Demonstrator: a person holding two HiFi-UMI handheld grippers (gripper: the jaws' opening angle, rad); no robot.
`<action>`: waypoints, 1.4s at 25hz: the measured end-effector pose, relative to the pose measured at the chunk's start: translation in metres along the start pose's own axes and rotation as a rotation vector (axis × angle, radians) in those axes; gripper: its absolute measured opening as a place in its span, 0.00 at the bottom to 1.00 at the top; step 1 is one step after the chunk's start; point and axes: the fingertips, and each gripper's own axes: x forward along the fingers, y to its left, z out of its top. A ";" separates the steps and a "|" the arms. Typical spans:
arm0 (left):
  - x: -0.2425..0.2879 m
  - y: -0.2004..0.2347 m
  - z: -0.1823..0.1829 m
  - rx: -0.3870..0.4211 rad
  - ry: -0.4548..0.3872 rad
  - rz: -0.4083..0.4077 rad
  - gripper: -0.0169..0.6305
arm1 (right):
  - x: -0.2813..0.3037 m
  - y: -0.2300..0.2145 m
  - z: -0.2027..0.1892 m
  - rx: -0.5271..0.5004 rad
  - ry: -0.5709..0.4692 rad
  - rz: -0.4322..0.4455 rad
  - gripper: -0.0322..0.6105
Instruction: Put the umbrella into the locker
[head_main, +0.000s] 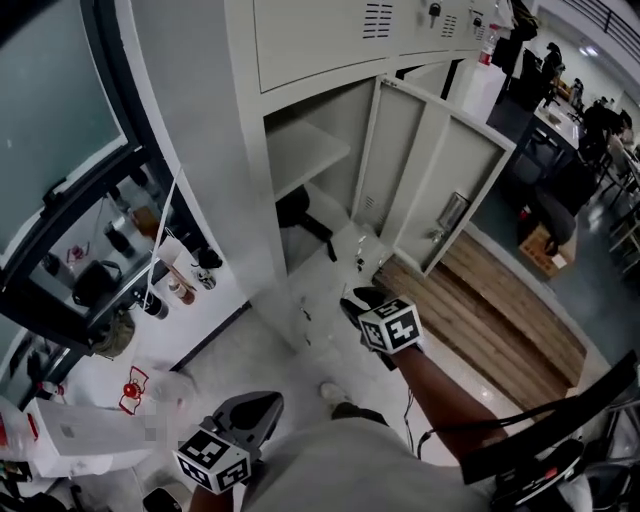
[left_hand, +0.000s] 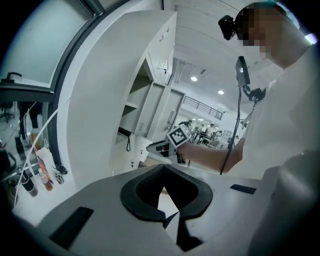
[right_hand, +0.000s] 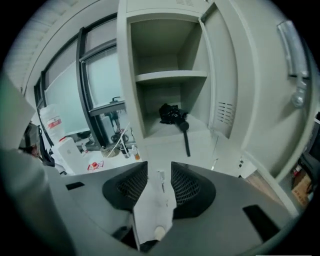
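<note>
**Item: black folded umbrella** (right_hand: 171, 114). It is laid on the floor of the lower compartment, under the shelf. The round handle end and a dark strap are carried out over the front lip of that compartment. In the head view the umbrella (head_main: 297, 210) is found at 11 o'clock from the right gripper and well apart from it. No jaw is touching it.

**Housing: tall pale grey metal locker** (right_hand: 125, 75). The compartment is divided by one flat grey shelf (right_hand: 170, 76), and nothing is seen on that shelf. The grey hinged door (head_main: 440, 170) is swung fully open at 2 o'clock from the umbrella. A vent grille and a metal latch are carried on its inner face.

**Right gripper** (right_hand: 159, 175). It is held in front of the open compartment and aimed at the umbrella, which lies at 12 o'clock in its own view. The two black ribbed pads are parted, and only pale floor is seen between them.

**Left gripper** (left_hand: 163, 169). It is kept low beside the person's body, at 7 o'clock from the right gripper in the head view (head_main: 258, 408). The jaw tips are brought together, and nothing is grasped.

**Surroundings.** Small upright bottles (head_main: 180, 290) are ranged on the white ledge under the dark-framed window, at 8 o'clock from the umbrella. A brown wooden floor strip (head_main: 500, 310) is laid at 4 o'clock from the open door.
</note>
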 end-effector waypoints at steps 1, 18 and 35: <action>-0.003 -0.003 -0.003 0.003 0.000 -0.008 0.04 | -0.007 0.008 -0.007 0.001 0.004 0.001 0.27; -0.044 -0.039 -0.053 0.001 0.019 -0.112 0.04 | -0.086 0.147 -0.071 -0.004 0.014 0.063 0.10; -0.061 -0.049 -0.085 -0.017 0.036 -0.108 0.04 | -0.105 0.235 -0.079 -0.087 -0.059 0.235 0.09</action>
